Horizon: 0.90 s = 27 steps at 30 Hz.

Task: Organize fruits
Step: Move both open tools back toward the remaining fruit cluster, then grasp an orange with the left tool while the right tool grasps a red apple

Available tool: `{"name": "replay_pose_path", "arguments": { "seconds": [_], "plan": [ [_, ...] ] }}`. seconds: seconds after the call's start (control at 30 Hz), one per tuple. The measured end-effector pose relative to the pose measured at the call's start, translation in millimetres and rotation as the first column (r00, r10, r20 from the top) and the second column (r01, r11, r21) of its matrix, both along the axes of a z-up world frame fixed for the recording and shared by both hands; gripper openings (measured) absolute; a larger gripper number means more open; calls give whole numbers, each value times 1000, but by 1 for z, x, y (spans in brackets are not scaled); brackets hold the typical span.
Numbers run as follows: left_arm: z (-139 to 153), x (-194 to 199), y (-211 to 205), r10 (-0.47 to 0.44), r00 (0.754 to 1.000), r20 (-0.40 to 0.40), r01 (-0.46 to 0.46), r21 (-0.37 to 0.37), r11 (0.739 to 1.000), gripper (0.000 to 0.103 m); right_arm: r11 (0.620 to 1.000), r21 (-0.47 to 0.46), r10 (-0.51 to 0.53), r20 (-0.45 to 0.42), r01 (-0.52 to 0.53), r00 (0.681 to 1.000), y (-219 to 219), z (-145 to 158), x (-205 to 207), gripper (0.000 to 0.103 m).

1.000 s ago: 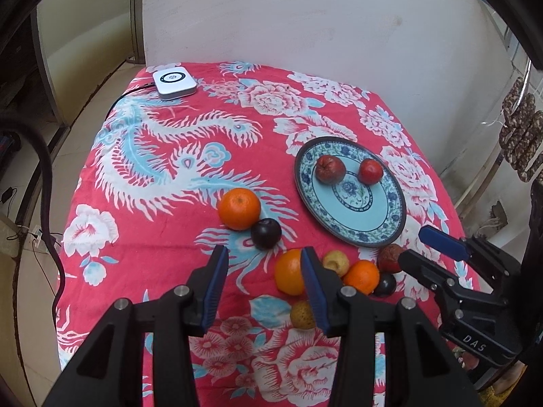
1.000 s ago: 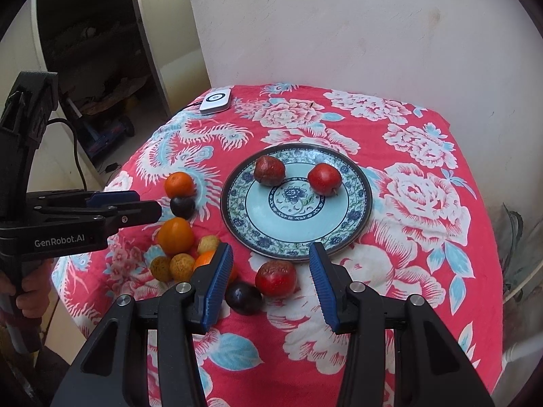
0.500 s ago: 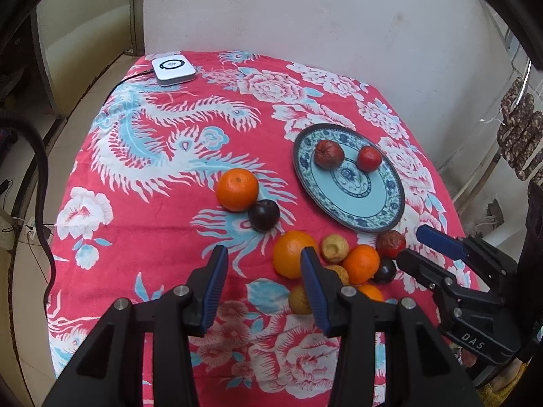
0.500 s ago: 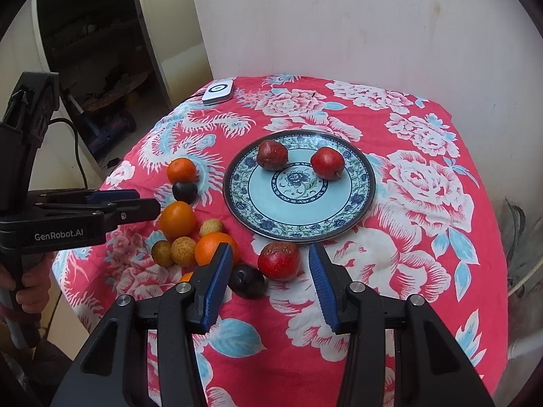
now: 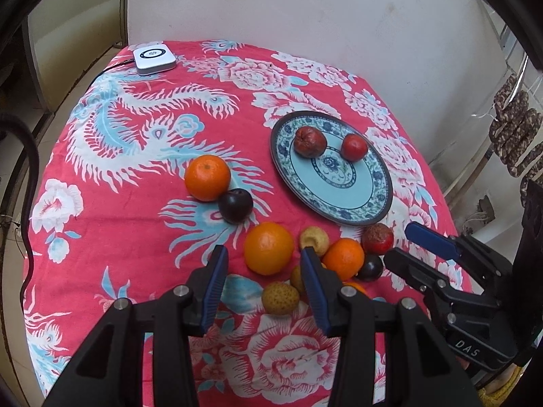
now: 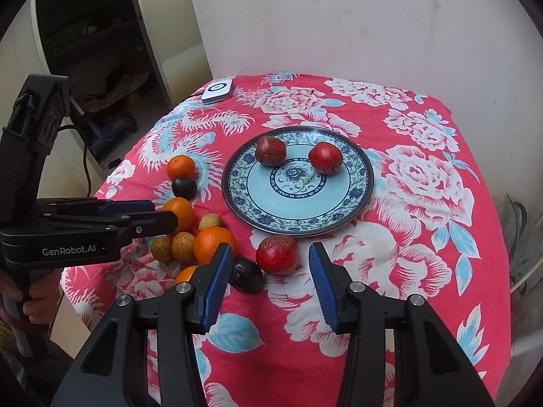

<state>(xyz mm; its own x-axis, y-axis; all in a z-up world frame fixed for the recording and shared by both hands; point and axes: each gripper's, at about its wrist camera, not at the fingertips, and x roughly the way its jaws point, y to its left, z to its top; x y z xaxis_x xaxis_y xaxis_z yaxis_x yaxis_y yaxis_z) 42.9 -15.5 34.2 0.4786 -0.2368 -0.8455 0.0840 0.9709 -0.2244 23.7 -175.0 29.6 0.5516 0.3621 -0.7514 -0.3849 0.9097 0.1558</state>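
Fruit lies scattered on a red floral tablecloth (image 6: 424, 203), most of it bunched near the front left edge, and several pieces are only partly visible. In the left wrist view the left gripper (image 5: 263, 271) hangs above the cloth with its jaws apart and nothing between the pads; a large orange (image 5: 268, 248) shows through the gap, and the right-hand finger covers part of a small yellowish fruit and the lower edge of another orange (image 5: 343, 258). A rough tan fruit (image 5: 280, 298) sits just below the gap. From the right wrist view the right gripper (image 6: 271, 269) also stands apart and empty, with a red fruit (image 6: 277, 255) framed between the fingers and a dark plum (image 6: 247, 275) touching it, partly tucked behind the left-hand finger. One more orange piece (image 6: 186, 274) peeks out there, mostly hidden. The blue patterned plate (image 6: 359, 196) holds two red fruits, one wrinkled (image 6: 270, 150) and one smooth (image 6: 325, 157), set apart near its far rim. A separate orange (image 5: 207, 178) touches a second dark plum (image 5: 235, 205) left of the plate. A white device (image 5: 154, 58) sits at the far corner, its cable running off the table. A hand (image 6: 37, 302) gripping the left tool's handle is cut off at the frame edge.
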Motion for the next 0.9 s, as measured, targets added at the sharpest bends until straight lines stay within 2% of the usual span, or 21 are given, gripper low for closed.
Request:
{"name": "replay_pose_path", "arguments": {
  "seconds": [0.2,0.7,0.9],
  "plan": [
    [-3,2,0,-12,1000,-4,12,-30,999,43,1000,13,-1,-10,2,1000,-1,-1,2,48],
    [-9,9,7,9,1000,-10,-9,-86,996,43,998,54,-31,-67,35,997,-5,-11,12,46],
    [-9,9,8,-1,1000,-5,0,-101,995,34,996,82,-26,-87,33,996,-4,-12,17,40]
  ]
}}
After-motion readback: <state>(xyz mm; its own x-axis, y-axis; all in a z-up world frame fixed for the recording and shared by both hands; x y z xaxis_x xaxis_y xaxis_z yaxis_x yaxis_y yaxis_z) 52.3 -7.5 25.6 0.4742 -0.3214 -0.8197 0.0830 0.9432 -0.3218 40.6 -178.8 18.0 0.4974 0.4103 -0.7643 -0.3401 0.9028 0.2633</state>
